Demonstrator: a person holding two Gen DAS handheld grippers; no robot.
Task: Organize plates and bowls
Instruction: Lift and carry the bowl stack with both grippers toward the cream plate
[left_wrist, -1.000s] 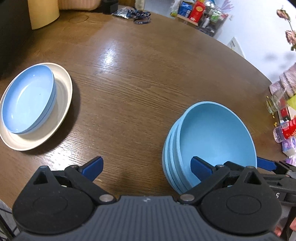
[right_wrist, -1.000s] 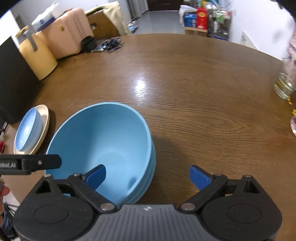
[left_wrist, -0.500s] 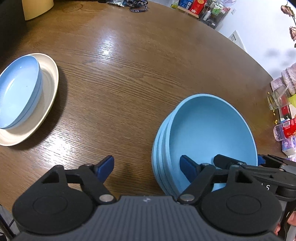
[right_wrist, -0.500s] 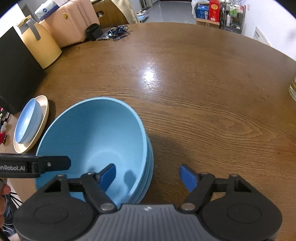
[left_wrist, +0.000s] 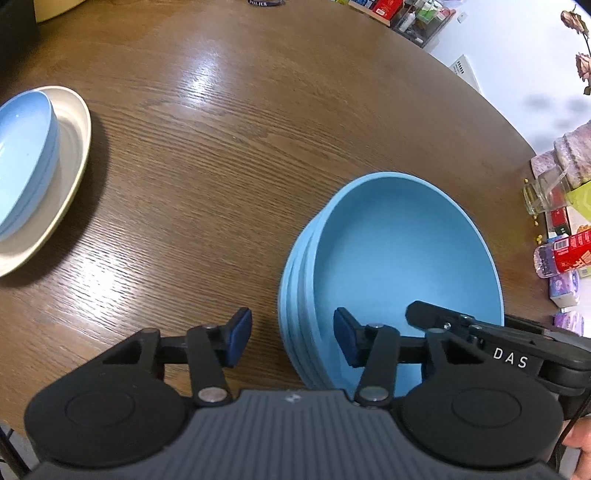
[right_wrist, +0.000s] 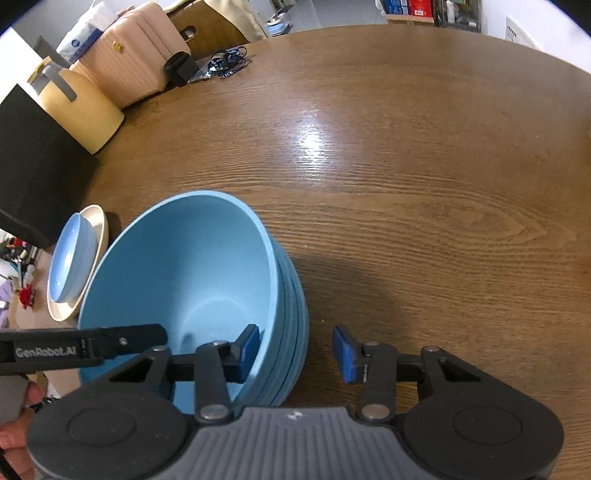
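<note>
pale blue dish cropped, lanyard cropped

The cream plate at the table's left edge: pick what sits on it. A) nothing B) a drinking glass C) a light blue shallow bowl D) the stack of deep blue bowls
C: a light blue shallow bowl rests in the cream plate, apart from the stack of deep blue bowls.

Bright, even indoor light from overhead here, throwing a white streak of glare across the glossy wooden tabletop, and it shows again in the right wrist view. Soft shadows pool beside the cream plate and to the right of the stacked blue bowls. Fisheye bending curves the tabletop's edge, corners go dark, and the far clutter smears slightly. The bowl rim shows faint motion blur.
</note>
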